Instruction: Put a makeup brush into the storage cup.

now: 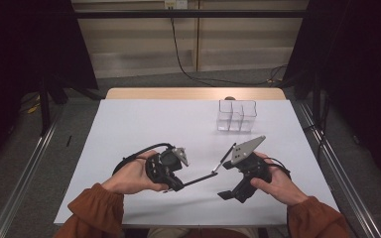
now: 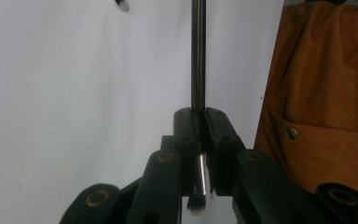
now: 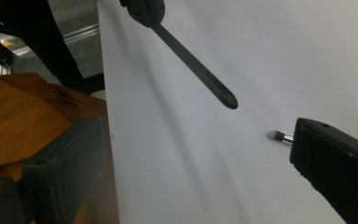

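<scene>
Left gripper (image 1: pixel 171 184) clamped on a thin dark makeup brush (image 1: pixel 198 179), held low over the white table (image 1: pixel 144 124) near its front edge. The brush's long axis runs level, handle pointing toward the right gripper (image 1: pixel 228 195), bristles (image 2: pixel 197 204) behind the jaws. A second brush (image 1: pixel 224 158) lies slanted just beside. Right gripper's jaws stand apart, holding nothing. Clear divided box (image 1: pixel 236 116) stands far right; bare tabletop at left. Grey floor surrounds.

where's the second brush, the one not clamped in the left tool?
High view: the second brush lies on the white table right of centre, beside the right tool and in front of the clear organizer.
</scene>
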Demonstrator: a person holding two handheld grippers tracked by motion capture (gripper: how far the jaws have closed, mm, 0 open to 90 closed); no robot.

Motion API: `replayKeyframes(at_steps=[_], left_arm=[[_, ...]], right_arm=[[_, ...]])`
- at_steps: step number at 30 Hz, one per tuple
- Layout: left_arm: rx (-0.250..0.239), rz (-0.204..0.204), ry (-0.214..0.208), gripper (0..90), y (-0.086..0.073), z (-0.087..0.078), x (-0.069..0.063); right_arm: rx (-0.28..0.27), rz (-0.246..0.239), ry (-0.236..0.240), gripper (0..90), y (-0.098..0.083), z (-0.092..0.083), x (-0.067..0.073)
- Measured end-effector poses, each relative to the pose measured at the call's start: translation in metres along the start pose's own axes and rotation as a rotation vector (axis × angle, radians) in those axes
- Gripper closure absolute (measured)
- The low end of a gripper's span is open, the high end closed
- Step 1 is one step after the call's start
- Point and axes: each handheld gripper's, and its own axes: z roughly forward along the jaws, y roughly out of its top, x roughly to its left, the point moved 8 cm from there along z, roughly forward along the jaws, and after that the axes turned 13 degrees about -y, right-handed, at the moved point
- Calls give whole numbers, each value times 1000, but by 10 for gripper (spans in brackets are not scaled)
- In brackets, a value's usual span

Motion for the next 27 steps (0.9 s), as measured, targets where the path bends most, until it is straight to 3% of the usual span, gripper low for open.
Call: replayKeyframes(at_steps=[3,6,13,19,27], left_arm=[[12,0,-3,839,0,3,0],[56,15,1,840,-1,6,1],[84,26,-2,839,0,10,0],[91,24,9,839,1,12,0],[116,29,10,839,0,15,2]], right_arm=[[26,-24,-3,33,0,3,0],[57,-41,-2,39,0,7,0],[104,-107,58,40,-3,15,9],[152,-119,70,51,1,19,8],[196,-130,93,198,4,25,6]])
